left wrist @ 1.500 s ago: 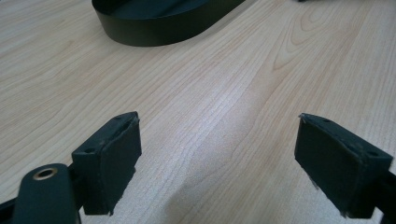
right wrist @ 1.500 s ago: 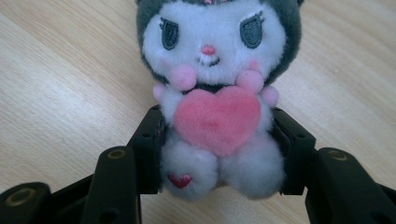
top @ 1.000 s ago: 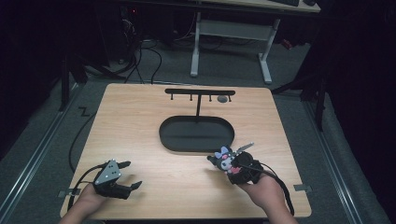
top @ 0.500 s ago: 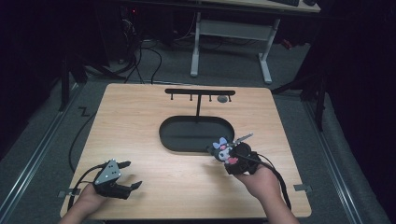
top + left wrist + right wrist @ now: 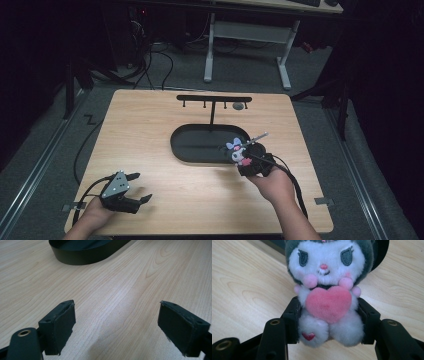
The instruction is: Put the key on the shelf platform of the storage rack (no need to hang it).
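A small plush toy [image 5: 325,287] with a white face, dark hood and pink heart sits between the jaws of my right gripper [image 5: 328,320], which is shut on its lower body. From above, the plush toy [image 5: 238,151] and right gripper [image 5: 246,161] hover by the right end of the black oval tray [image 5: 185,147]. A black stand with hooks [image 5: 214,100] rises behind the tray; a small grey thing hangs from its right end. My left gripper [image 5: 136,188] rests at the table's front left, open, and in its own view the left gripper [image 5: 117,326] has bare wood between its pads.
The wooden table [image 5: 150,125] has bare room left of the tray and along the front. The tray's rim [image 5: 82,260] lies ahead of the left gripper. Cables trail from both grippers. A white desk frame [image 5: 245,35] stands beyond the table.
My right gripper has carried the plush toy away from the front edge toward the tray's right end, rising a little. The left gripper has stayed put.
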Action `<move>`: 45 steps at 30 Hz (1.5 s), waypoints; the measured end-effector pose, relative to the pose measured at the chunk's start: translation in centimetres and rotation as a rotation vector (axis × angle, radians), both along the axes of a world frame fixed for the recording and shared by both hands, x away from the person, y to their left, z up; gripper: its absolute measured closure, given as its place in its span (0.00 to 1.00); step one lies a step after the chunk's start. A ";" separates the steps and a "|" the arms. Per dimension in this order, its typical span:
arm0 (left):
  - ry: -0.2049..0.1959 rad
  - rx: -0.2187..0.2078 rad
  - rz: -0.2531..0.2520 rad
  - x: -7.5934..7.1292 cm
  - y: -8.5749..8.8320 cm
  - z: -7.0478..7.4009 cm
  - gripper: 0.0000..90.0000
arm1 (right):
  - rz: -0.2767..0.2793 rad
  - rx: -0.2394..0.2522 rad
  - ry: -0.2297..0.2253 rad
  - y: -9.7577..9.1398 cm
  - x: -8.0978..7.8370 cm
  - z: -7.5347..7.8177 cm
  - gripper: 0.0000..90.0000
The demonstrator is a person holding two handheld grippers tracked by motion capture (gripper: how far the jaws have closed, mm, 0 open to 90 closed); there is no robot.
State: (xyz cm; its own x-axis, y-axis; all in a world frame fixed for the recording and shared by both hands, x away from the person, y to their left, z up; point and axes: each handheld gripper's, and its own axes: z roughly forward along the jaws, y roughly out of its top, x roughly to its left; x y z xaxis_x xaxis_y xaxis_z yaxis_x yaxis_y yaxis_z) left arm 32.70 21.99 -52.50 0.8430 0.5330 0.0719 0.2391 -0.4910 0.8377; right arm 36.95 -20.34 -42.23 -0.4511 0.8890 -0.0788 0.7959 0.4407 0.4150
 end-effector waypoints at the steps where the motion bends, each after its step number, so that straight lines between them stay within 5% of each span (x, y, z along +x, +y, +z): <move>1: 0.001 -0.001 0.000 0.0 0.0 0.0 0.17 | -0.002 -0.001 0.001 0.2 0.5 -0.1 0.53; 26: 0.000 -0.008 -0.002 0.0 0.1 0.0 0.17 | -0.076 -0.002 0.015 2.1 6.7 -1.5 0.53; 45: -0.001 -0.012 -0.001 0.0 0.1 0.0 0.17 | -0.094 -0.004 0.008 3.4 9.5 -2.5 0.53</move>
State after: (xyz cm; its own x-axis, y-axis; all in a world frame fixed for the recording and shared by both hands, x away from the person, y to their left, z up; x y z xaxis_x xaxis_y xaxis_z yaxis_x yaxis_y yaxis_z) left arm 32.66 22.10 -52.48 0.8437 0.5327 0.0661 0.2379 -0.4816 0.8435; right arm 46.50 -16.95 -44.75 -0.3665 0.9270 -0.0794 0.8372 0.3658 0.4066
